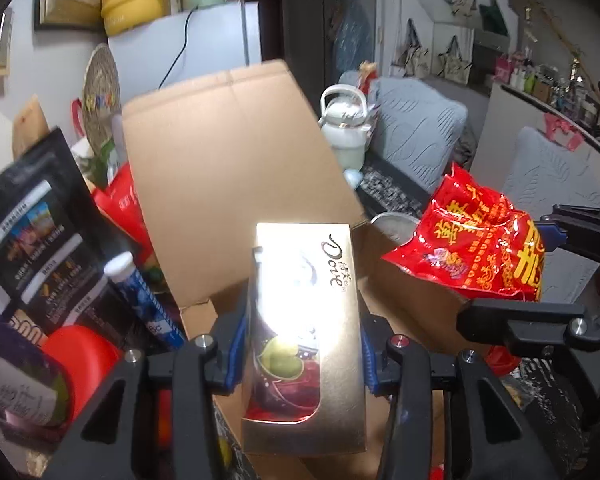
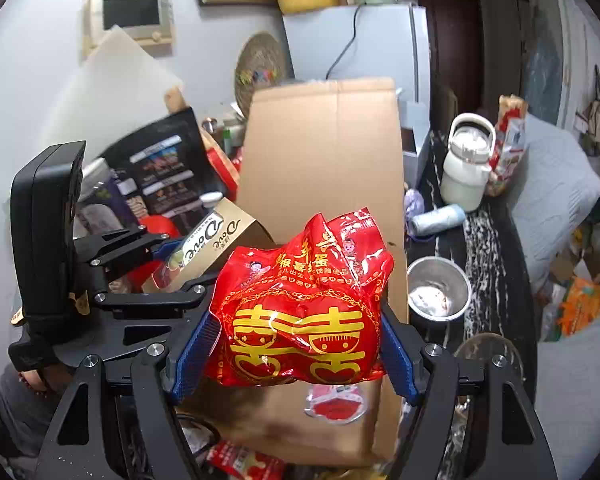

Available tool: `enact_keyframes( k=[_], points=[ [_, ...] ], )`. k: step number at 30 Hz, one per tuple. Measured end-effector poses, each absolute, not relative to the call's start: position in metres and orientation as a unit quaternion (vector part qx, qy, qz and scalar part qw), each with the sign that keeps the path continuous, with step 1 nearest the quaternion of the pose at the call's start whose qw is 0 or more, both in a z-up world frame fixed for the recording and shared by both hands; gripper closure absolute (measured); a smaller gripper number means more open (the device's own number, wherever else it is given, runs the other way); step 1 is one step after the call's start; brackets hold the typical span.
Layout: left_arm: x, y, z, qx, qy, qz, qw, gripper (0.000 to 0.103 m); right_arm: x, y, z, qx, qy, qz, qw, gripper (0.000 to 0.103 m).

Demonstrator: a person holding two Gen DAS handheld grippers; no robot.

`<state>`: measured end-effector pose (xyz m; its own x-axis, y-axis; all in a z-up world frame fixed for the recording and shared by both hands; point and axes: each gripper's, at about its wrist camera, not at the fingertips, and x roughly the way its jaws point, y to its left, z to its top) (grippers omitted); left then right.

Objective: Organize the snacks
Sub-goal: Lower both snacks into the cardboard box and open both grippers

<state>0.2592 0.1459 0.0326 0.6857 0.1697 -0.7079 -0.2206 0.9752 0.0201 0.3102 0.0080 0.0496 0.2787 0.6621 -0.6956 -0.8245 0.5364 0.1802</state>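
Snacks sit in both our tools: the gold Dove box [image 1: 304,332] is clenched upright between the pads of our left tool [image 1: 302,354]; the red foil bag [image 2: 304,312] is pinched in our right tool [image 2: 300,344], both above the open cardboard box [image 1: 236,184]; only our right view shows the steel bowl's [image 2: 438,292] inside and a red packet [image 2: 334,400] lying beneath the bag.

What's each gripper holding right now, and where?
Left gripper: gold Dove box, clamped across its sides. Right gripper: red snack bag, pinched across its lower sides.
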Motion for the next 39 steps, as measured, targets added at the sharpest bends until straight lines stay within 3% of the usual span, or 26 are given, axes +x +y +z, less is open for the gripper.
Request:
enact_keyframes(
  k=[26, 29, 35, 39],
  points=[
    [0.318, 0.165, -0.045, -0.051, 0.505, 0.125, 0.853, 0.057, 0.365, 0.052, -0.032, -0.139, 0.489, 0.414, 0.755, 0.024],
    [0.319, 0.165, -0.047, -0.056, 0.504, 0.120, 0.853, 0.049, 0.368, 0.049, -0.035, -0.134, 0.498, 0.409, 0.753, 0.023],
    [0.319, 0.154, -0.036, -0.038, 0.493, 0.123, 0.861, 0.022, 0.366, 0.042, -0.026, -0.142, 0.478, 0.403, 0.767, 0.017],
    [0.312, 0.153, -0.029, -0.039, 0.489, 0.126, 0.862, 0.020, 0.363, 0.038, -0.021, -0.140, 0.477, 0.400, 0.770, 0.017]
  ],
)
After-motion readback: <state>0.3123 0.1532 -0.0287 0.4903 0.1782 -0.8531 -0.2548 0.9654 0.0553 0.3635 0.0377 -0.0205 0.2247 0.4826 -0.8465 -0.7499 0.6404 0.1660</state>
